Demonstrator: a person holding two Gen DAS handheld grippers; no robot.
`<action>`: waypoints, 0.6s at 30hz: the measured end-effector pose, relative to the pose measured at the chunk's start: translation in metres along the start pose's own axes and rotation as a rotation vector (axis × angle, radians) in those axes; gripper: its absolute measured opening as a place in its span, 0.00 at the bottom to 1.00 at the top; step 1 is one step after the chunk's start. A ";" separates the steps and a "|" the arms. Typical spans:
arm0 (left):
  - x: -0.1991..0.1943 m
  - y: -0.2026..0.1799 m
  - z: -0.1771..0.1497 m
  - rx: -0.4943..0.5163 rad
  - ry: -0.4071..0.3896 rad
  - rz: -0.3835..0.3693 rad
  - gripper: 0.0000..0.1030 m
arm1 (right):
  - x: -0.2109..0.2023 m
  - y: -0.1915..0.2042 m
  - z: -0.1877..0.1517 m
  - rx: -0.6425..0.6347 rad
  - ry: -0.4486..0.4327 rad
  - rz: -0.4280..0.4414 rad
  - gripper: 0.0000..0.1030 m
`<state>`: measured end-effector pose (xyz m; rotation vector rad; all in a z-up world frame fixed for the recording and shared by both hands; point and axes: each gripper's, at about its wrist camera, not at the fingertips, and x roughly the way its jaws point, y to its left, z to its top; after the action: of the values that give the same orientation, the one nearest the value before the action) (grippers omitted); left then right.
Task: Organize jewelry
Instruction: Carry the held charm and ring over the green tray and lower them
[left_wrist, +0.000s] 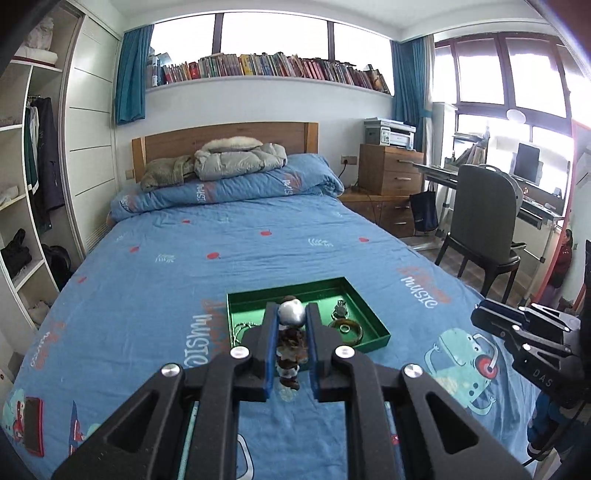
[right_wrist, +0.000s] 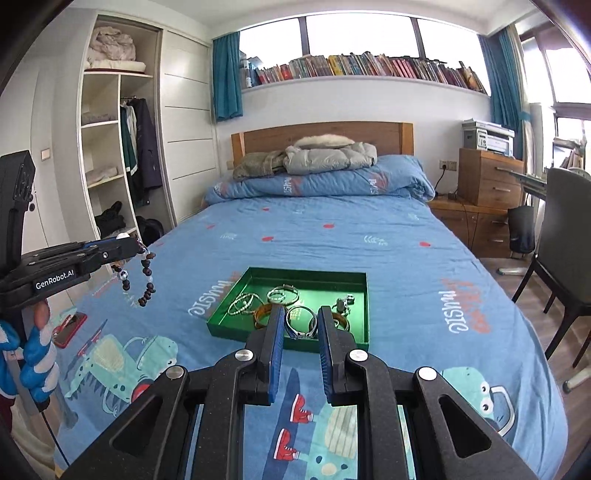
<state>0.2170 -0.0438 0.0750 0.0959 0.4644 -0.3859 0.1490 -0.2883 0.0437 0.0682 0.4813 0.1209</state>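
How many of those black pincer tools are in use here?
2. The left gripper is shut on a bead bracelet dangling above the bed; the right gripper, beside it, is shut on a silver bangle over the green tray.

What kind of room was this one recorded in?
A bedroom, likely in a home: a made bed with a wooden headboard, an open wardrobe holding clothes, and a study desk.

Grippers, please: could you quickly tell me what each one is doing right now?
Left gripper: shut on the beaded bracelet, which dangles from it.
Right gripper: shut on a silver bangle, above the green tray.
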 end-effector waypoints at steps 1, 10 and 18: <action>0.001 0.000 0.007 0.003 -0.004 -0.001 0.13 | -0.001 0.000 0.006 -0.004 -0.008 -0.002 0.17; 0.054 0.000 0.050 0.015 0.015 -0.010 0.13 | 0.037 -0.013 0.055 -0.020 -0.026 -0.006 0.17; 0.178 0.002 0.027 -0.012 0.156 -0.029 0.13 | 0.134 -0.045 0.058 0.008 0.058 -0.014 0.17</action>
<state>0.3758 -0.1075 0.0181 0.1082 0.6223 -0.4063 0.2981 -0.3174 0.0300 0.0693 0.5404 0.1076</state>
